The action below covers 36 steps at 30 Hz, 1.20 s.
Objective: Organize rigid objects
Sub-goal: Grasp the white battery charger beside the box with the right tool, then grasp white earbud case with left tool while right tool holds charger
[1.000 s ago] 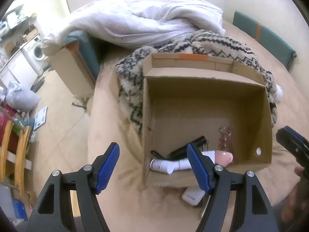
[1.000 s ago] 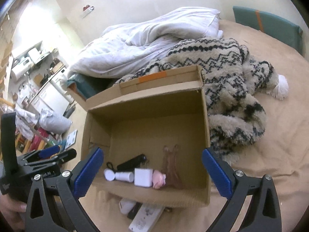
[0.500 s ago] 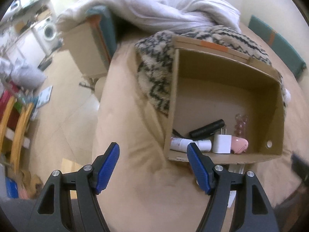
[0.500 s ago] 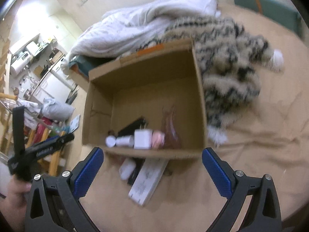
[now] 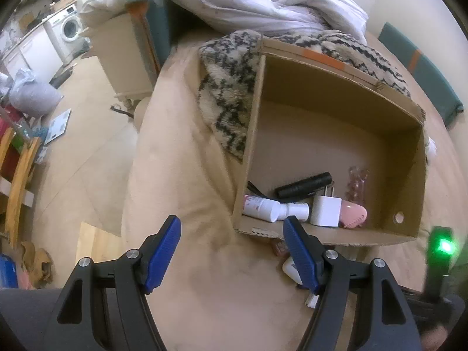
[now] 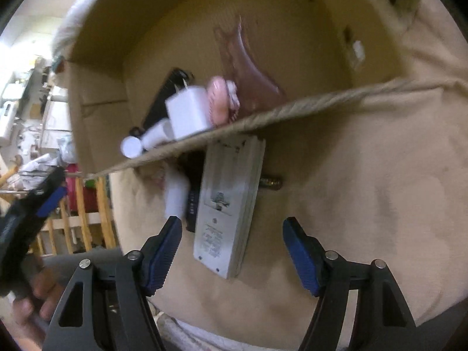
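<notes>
An open cardboard box (image 5: 380,235) (image 6: 96,41) sits on a beige bed. Inside lie a white plug adapter (image 5: 325,210) (image 6: 188,112), a pink item (image 5: 352,216) (image 6: 219,102), a black tube (image 5: 304,185), white tubes (image 5: 260,206) (image 6: 131,146) and a clear pink piece (image 5: 356,184) (image 6: 245,73). Just outside the box's near wall lie a white power strip (image 6: 228,210), a white bottle (image 6: 175,196) and a black item (image 6: 191,207). My right gripper (image 6: 232,251) is open, low over the power strip. My left gripper (image 5: 232,251) is open and empty over the bedsheet left of the box.
A patterned fuzzy blanket (image 5: 231,87) and a white duvet (image 5: 263,3) lie behind the box. A teal cushion (image 5: 418,73) is at the far right. The bed edge drops to a wooden floor (image 5: 82,146) at left, with furniture and a washing machine (image 5: 68,29) beyond.
My right gripper has dropped close to the bed and now straddles the power strip in front of the box. My left gripper has drifted left and slightly lower.
</notes>
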Available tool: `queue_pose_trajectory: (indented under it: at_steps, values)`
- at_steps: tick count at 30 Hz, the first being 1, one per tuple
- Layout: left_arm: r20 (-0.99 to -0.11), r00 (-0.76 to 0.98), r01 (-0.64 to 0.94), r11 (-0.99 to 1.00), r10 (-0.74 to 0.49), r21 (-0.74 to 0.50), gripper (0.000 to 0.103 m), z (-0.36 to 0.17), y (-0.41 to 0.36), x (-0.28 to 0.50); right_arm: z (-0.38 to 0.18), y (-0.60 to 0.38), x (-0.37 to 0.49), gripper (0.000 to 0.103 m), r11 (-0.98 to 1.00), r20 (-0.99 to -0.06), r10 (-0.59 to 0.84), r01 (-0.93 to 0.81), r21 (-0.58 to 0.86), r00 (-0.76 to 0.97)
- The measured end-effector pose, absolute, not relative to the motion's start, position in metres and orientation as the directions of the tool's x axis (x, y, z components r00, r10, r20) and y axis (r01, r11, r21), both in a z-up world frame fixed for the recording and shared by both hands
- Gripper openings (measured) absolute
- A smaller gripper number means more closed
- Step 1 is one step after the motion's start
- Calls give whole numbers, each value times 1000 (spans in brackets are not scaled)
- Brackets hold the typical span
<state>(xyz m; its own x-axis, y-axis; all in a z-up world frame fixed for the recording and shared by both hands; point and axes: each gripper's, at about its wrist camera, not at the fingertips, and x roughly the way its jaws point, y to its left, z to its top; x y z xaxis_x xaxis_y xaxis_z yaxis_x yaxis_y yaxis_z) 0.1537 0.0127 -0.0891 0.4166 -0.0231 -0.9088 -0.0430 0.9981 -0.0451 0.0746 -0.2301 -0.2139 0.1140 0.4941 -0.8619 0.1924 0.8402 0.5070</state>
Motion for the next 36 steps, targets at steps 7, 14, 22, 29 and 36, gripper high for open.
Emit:
queue_pose_trajectory:
  at_steps: [7,14,22,29,36]
  values:
    - [-907,420,-29,998,-43,-61,70,-85,9,153,-218,-186,86,77,929,-943,312,170,329,119]
    - [-910,410,-25,997,-52,-69,70,-86,11,153,-213,-172,76,51,963,-960,244,85,256,135]
    - [-914,403,-39,996,-55,-77,70,-87,13,154,-185,-189,38,49,952,-945,298,30,304,131]
    - [-918,394,-35,998,-41,-60,70,-92,11,153,-132,-211,21,49,918,-887,392,-38,395,246]
    - [-928,369,41,999,-47,-35,70,-101,-5,146,-84,-233,26,49,914,-792,396,-118,388,464]
